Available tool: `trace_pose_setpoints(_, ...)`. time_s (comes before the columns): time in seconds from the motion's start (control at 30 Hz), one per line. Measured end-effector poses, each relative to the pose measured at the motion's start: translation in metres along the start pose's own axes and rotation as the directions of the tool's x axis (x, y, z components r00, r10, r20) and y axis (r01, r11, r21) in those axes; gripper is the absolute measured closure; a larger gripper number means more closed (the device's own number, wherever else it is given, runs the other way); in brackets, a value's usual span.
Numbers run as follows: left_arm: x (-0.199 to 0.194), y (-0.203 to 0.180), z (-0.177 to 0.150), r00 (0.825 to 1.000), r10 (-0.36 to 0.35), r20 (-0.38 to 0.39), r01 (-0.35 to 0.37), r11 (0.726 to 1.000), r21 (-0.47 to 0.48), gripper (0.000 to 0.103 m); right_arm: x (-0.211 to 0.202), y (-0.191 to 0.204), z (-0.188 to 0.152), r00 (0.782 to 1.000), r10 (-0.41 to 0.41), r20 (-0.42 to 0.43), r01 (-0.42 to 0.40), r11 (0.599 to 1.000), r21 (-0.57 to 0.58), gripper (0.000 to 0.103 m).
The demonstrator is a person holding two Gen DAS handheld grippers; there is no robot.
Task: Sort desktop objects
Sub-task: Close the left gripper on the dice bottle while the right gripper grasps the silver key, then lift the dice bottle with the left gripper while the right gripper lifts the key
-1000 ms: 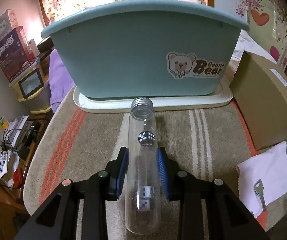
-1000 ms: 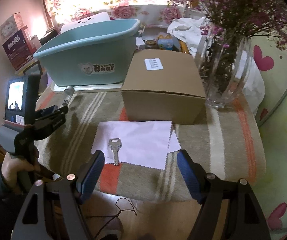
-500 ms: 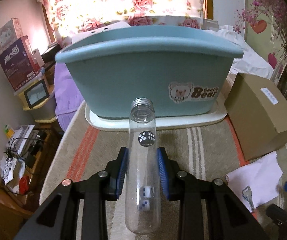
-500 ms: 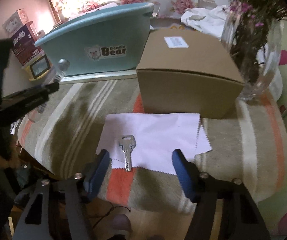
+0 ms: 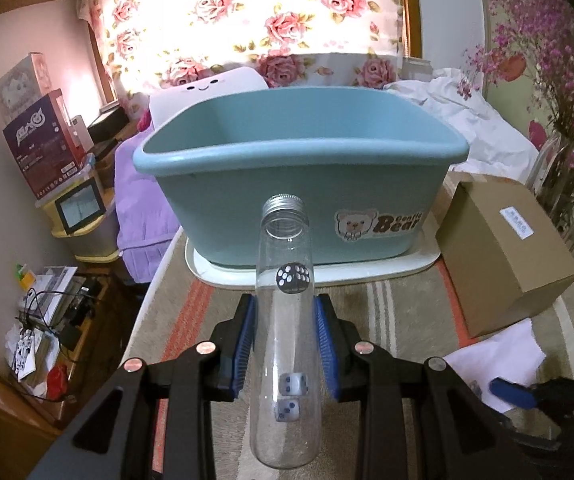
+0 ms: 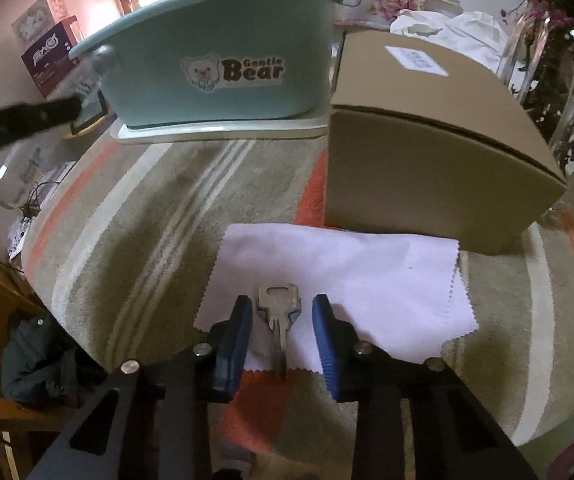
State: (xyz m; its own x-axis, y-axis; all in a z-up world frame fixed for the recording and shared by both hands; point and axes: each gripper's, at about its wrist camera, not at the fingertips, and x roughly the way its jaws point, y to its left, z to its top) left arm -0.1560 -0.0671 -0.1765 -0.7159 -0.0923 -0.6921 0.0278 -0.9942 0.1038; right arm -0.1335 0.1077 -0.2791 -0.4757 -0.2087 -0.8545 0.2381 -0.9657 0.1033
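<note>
Daylight glows through the rose curtain (image 5: 247, 12) at the back and blows it out to near white. The room itself is dim and warm, the near tabletop (image 6: 159, 208) in shadow. Both views bend hard toward black corners. The right view is soft, with the tub (image 6: 215, 52) and box (image 6: 427, 152) smeared by motion blur.

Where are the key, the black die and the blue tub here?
key (image 6: 278, 300): right wrist view, on its head.
black die (image 5: 293, 278): left wrist view, on its spotted face, inside the tube.
blue tub (image 5: 287, 200): left wrist view, front wall.
</note>
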Motion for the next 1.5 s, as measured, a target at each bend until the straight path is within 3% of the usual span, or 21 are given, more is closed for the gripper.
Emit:
trace_pose_setpoints(0.4, -0.033, 0.009, 0.021, 0.998, -0.018, 0.058, 0.019, 1.000, -0.015, 0.071, 0.014, 0.005, 0.002, 1.000, -0.006, 0.011, 0.006, 1.000, -0.028, 0.071)
trace_pose_setpoints(0.57, -0.040, 0.012, 0.026, 0.997, -0.016, 0.073, 0.017, 1.000, -0.012, 0.071, 0.013, 0.004, 0.000, 1.000, -0.017, 0.026, 0.018, 0.999, -0.027, 0.081)
trace_pose_setpoints(0.9, -0.043, 0.011, 0.030, 0.997, -0.017, 0.075, 0.017, 1.000, -0.001, 0.071, 0.007, -0.001, -0.001, 0.999, 0.001, 0.038, -0.001, 1.000, 0.003, 0.082)
trace_pose_setpoints(1.5, -0.064, 0.008, 0.052, 0.996, -0.038, 0.080, 0.038, 0.999, 0.004, 0.071, -0.057, -0.008, 0.017, 0.995, -0.065, 0.070, 0.062, 0.997, 0.048, 0.082)
